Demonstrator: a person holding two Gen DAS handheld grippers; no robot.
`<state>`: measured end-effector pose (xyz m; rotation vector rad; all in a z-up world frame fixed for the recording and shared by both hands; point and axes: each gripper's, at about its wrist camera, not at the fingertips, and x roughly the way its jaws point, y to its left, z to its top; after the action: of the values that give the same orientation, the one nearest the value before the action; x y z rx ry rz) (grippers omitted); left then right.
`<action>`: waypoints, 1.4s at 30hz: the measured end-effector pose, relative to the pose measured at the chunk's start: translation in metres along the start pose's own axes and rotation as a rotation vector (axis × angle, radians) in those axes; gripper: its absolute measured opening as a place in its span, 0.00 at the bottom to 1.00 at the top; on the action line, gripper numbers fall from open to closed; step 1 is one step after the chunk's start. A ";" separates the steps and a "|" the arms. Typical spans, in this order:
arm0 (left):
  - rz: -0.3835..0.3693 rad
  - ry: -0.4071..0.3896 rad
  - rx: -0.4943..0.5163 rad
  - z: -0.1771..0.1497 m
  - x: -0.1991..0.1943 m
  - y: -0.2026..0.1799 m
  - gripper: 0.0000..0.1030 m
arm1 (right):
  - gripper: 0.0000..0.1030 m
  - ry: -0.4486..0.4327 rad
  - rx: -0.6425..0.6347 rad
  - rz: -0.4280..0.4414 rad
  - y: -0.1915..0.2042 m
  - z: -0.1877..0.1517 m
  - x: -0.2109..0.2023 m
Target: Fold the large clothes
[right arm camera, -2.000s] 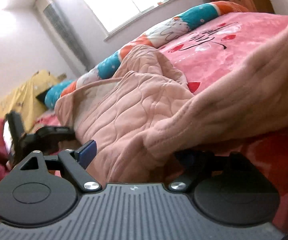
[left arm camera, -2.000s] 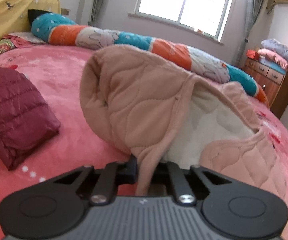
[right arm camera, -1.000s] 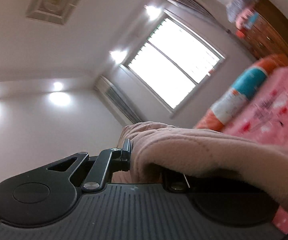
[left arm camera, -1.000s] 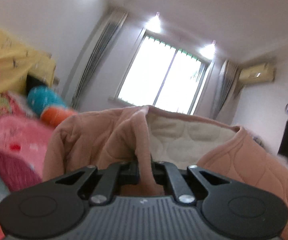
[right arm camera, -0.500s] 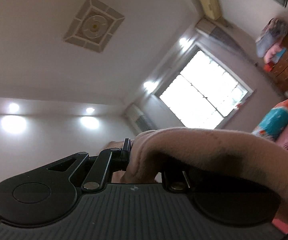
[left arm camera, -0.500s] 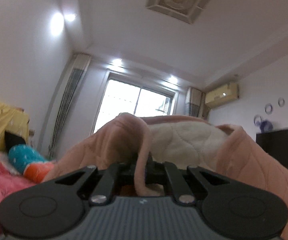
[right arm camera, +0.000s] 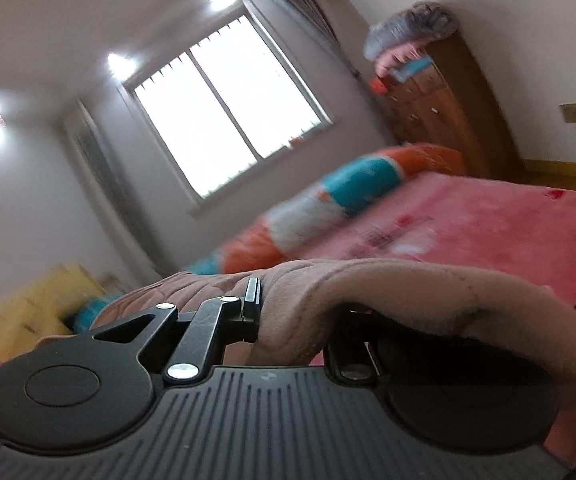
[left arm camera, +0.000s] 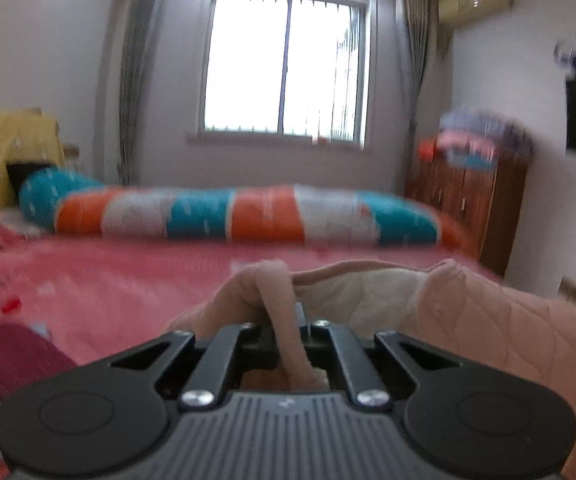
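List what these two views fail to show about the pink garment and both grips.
- Garment shape: both wrist views cut it off at the right and bottom edges, so its type and hanging part are unknown.
- Right gripper: cloth covers its right finger; the left finger shows.
- Left gripper: pad contact is hidden by the pinched fold.
- Dark red item: blurred and cut off at the left edge.

I am counting one pink quilted garment [left arm camera: 488,320], and I am pinching it with two grippers, the left gripper [left arm camera: 288,344] and the right gripper [right arm camera: 288,320]. Taking the bed [left arm camera: 128,280] as landmark, I am seeing one striped bolster [left arm camera: 228,216] lying along its far edge, one maroon jacket [left arm camera: 12,356] on its near left corner, one window [left arm camera: 284,64] beyond it, and one wooden cabinet [left arm camera: 472,200] right of it.
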<state>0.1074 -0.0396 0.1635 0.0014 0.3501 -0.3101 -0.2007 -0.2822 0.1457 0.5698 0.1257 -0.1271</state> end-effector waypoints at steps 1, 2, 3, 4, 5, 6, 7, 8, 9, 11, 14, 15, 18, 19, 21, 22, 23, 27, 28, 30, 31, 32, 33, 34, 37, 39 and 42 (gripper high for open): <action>0.004 0.014 0.018 -0.011 0.015 -0.004 0.03 | 0.15 0.015 -0.013 -0.027 -0.005 -0.003 0.013; 0.007 0.019 0.047 -0.019 0.029 -0.010 0.03 | 0.15 0.030 -0.033 -0.060 -0.012 -0.007 0.028; 0.005 0.024 0.067 -0.025 0.037 -0.017 0.03 | 0.15 0.041 -0.054 -0.084 -0.018 -0.011 0.037; -0.006 0.036 0.080 -0.030 0.045 -0.022 0.06 | 0.15 0.054 -0.075 -0.110 -0.024 -0.013 0.048; -0.016 0.054 0.089 -0.034 0.051 -0.024 0.06 | 0.15 0.067 -0.079 -0.128 -0.032 -0.012 0.059; -0.020 0.071 0.092 -0.038 0.062 -0.027 0.06 | 0.15 0.076 -0.073 -0.142 -0.043 -0.011 0.064; -0.030 0.080 0.095 -0.041 0.069 -0.029 0.07 | 0.15 0.090 -0.061 -0.159 -0.050 -0.014 0.078; -0.046 0.090 0.099 -0.044 0.076 -0.030 0.08 | 0.16 0.105 -0.050 -0.179 -0.059 -0.017 0.089; -0.057 0.104 0.104 -0.047 0.079 -0.033 0.13 | 0.16 0.118 -0.043 -0.194 -0.069 -0.014 0.092; -0.077 0.136 0.098 -0.052 0.081 -0.035 0.31 | 0.19 0.153 -0.019 -0.211 -0.082 -0.017 0.104; -0.092 0.151 0.107 -0.059 0.070 -0.039 0.57 | 0.51 0.182 0.001 -0.237 -0.066 -0.016 0.104; -0.091 0.156 0.106 -0.060 0.065 -0.035 0.67 | 0.60 0.181 -0.006 -0.246 -0.058 -0.019 0.098; -0.106 0.174 0.074 -0.061 0.043 -0.018 0.79 | 0.72 0.202 -0.006 -0.254 -0.053 -0.024 0.080; -0.107 0.181 0.066 -0.060 0.038 -0.015 0.80 | 0.73 0.209 -0.005 -0.256 -0.054 -0.026 0.076; -0.097 0.185 0.050 -0.059 0.018 0.000 0.80 | 0.80 0.222 -0.011 -0.266 -0.052 -0.029 0.066; -0.092 0.182 0.042 -0.060 0.006 0.009 0.80 | 0.82 0.228 -0.012 -0.269 -0.053 -0.036 0.058; -0.088 0.177 0.032 -0.061 -0.007 0.018 0.80 | 0.87 0.233 -0.012 -0.267 -0.050 -0.036 0.052; -0.062 0.162 0.029 -0.070 -0.063 0.051 0.81 | 0.96 0.231 -0.001 -0.264 -0.054 -0.055 0.034; -0.057 0.159 0.033 -0.074 -0.076 0.058 0.82 | 0.96 0.233 0.002 -0.265 -0.049 -0.058 0.024; -0.062 0.172 0.028 -0.085 -0.105 0.076 0.82 | 0.97 0.241 0.014 -0.265 -0.043 -0.067 0.011; -0.067 0.182 0.019 -0.090 -0.116 0.083 0.82 | 0.97 0.251 0.023 -0.265 -0.042 -0.071 0.006; -0.075 0.192 0.011 -0.098 -0.130 0.091 0.82 | 0.97 0.265 0.032 -0.261 -0.037 -0.074 -0.003; -0.085 0.191 0.007 -0.105 -0.144 0.098 0.82 | 0.97 0.275 0.039 -0.257 -0.034 -0.077 -0.009; -0.091 0.189 0.007 -0.111 -0.155 0.102 0.82 | 0.97 0.284 0.047 -0.254 -0.030 -0.080 -0.018; -0.107 0.209 0.035 -0.130 -0.184 0.112 0.82 | 0.97 0.305 0.044 -0.218 -0.014 -0.089 -0.039; -0.125 0.224 0.037 -0.140 -0.200 0.117 0.82 | 0.98 0.328 0.036 -0.180 0.001 -0.097 -0.052; -0.165 0.247 0.067 -0.152 -0.220 0.121 0.82 | 0.98 0.396 0.008 -0.104 0.028 -0.115 -0.064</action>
<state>-0.1039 0.1498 0.0889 0.0775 0.5861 -0.4863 -0.2692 -0.1907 0.0741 0.5915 0.5403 -0.1142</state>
